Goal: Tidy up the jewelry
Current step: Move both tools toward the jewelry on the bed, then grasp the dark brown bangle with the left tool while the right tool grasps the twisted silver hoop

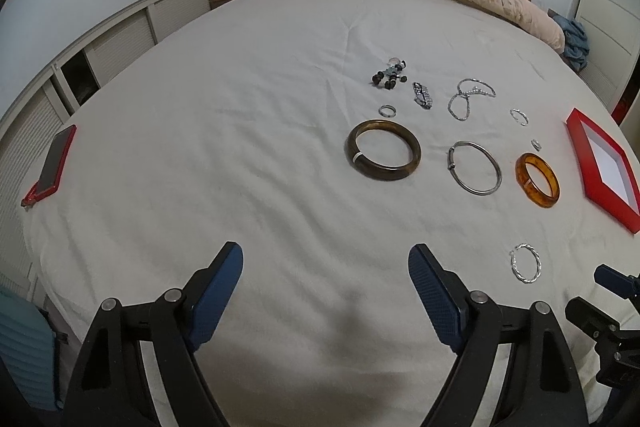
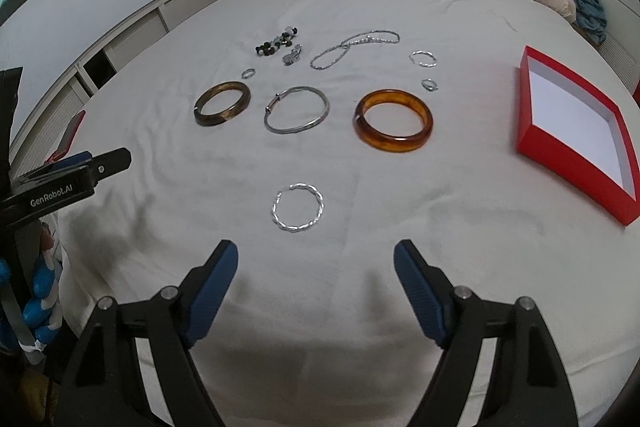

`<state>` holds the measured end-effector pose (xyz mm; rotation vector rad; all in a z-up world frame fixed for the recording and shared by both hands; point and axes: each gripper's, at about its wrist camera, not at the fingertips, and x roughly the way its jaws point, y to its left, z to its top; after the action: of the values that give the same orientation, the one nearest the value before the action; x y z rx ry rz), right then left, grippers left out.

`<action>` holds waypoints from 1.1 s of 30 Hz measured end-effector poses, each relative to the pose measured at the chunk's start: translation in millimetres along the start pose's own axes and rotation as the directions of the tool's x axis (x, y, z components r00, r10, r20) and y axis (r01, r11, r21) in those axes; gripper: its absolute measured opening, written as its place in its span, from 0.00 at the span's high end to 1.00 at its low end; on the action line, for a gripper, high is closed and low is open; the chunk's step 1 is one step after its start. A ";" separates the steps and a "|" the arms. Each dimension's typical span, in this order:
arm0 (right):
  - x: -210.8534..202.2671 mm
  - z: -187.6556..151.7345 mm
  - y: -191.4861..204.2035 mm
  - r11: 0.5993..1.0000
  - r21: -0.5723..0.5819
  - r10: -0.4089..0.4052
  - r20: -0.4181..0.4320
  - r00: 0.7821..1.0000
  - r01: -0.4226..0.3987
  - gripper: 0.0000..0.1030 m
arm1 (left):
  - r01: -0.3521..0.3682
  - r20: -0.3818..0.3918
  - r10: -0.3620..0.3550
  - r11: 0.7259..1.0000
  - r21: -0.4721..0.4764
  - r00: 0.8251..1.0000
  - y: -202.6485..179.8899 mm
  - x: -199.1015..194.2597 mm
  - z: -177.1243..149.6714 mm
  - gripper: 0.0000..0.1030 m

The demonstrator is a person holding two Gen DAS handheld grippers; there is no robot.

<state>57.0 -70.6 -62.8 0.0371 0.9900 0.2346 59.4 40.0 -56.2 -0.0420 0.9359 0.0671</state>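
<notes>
1. The left gripper stood with its jaws wide apart, nothing between them, over the white bedsheet.
2. The right gripper likewise gaped, empty.
3. The twisted silver bracelet lay just beyond the right gripper.
4. The amber bangle lay beyond that bracelet, between it and the red box.

Bare sheet lies open ahead of both grippers. Twisted silver bracelet sits nearest; red box blocks the right
</notes>
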 end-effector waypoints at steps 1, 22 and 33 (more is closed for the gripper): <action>0.4 0.5 0.1 1.000 0.000 -0.001 -0.001 1.000 0.001 0.23 | 0.001 -0.001 -0.001 1.000 -0.001 1.000 0.8 0.7 0.3 0.19; 40.2 21.3 5.6 0.998 -0.017 0.062 -0.073 0.995 -0.063 0.33 | 0.037 -0.003 -0.037 0.999 -0.018 0.999 8.9 39.7 53.1 0.19; 63.5 28.1 -1.3 0.997 -0.013 0.078 -0.105 0.991 -0.080 0.37 | 0.083 -0.058 -0.083 0.997 -0.005 0.995 0.7 82.0 78.6 0.22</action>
<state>113.9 -56.2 -99.7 0.0488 1.0914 0.3201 170.9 49.1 -75.7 -0.0859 0.9911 -0.0101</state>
